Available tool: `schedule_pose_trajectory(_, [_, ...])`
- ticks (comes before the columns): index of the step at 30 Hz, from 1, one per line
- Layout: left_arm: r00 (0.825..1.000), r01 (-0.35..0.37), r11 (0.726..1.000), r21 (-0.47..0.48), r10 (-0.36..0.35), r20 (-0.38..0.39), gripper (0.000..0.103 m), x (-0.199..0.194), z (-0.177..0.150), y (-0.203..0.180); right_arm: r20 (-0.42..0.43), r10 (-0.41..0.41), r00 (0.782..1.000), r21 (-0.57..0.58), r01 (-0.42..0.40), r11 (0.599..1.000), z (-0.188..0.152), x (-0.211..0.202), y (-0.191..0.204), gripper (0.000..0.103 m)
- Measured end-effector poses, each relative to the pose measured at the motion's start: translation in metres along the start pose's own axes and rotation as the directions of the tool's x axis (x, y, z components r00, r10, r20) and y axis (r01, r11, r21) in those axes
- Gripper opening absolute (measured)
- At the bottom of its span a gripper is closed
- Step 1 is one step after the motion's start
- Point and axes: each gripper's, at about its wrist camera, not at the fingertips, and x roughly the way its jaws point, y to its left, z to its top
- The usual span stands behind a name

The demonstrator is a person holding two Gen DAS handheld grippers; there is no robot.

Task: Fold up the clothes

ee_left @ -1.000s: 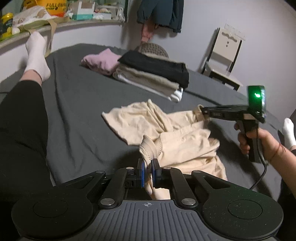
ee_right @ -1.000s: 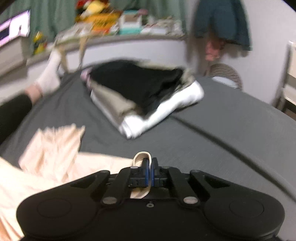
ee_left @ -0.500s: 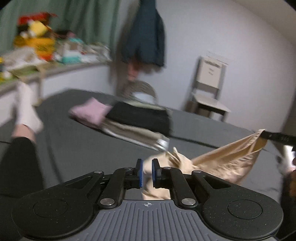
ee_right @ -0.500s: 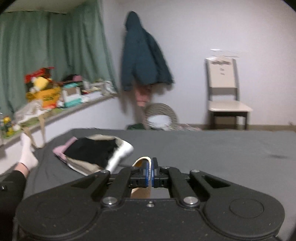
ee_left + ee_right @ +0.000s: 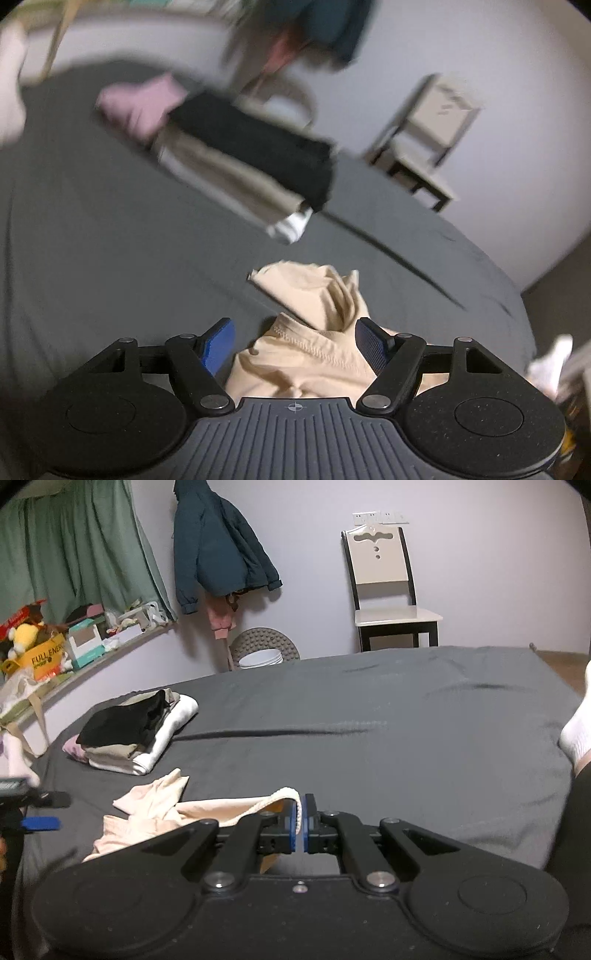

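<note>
The left gripper (image 5: 295, 341) gapes wide around the beige garment (image 5: 314, 328); the right gripper (image 5: 302, 827) pinches its hem. Pulling 1-sided could bunch it.

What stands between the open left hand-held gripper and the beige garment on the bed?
Nothing visible does. The left hand-held gripper is open and the beige garment lies directly between its fingers, with only the grey bed around it.

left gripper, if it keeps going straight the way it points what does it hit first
Most likely the beige garment, bunched between the open left gripper fingers; beyond lies grey bed sheet. Depth is blurred.
</note>
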Motion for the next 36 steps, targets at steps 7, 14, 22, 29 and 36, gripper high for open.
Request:
schedule_pose_trajectory(7, [0.980, -0.107, 0.994, -0.007, 0.105, -0.168, 0.062, 0.054, 0.029, -0.009, -0.005, 0.042, 0.999, -0.004, -0.042, 0.999, -0.002, -0.003, -0.002, 0.005])
schedule_pose_trajectory(14, [0.961, -0.096, 0.995, -0.031, 0.085, -0.264, 0.050, 0.076, 0.035, -0.007, 0.004, 0.066, 0.998, -0.001, -0.066, 0.998, -0.002, -0.007, -0.002, 0.005])
schedule_pose_trajectory(22, [0.936, -0.163, 0.984, 0.068, 0.176, -0.304, 0.002, 0.098, 0.024, -0.014, -0.001, 0.056, 0.998, -0.001, -0.056, 0.998, -0.003, -0.007, -0.004, 0.005])
schedule_pose_trajectory(29, [0.958, -0.187, 0.968, 0.170, 0.217, -0.186, 0.001, 0.073, 0.013, -0.018, -0.070, -0.012, 0.997, -0.061, 0.007, 0.998, -0.009, 0.009, 0.005, 0.008])
schedule_pose_trajectory(36, [0.975, -0.208, 0.925, 0.319, 0.223, -0.010, 0.001, 0.016, 0.005, -0.019, -0.211, -0.087, 0.974, -0.141, 0.058, 0.988, -0.025, 0.036, 0.016, 0.018])
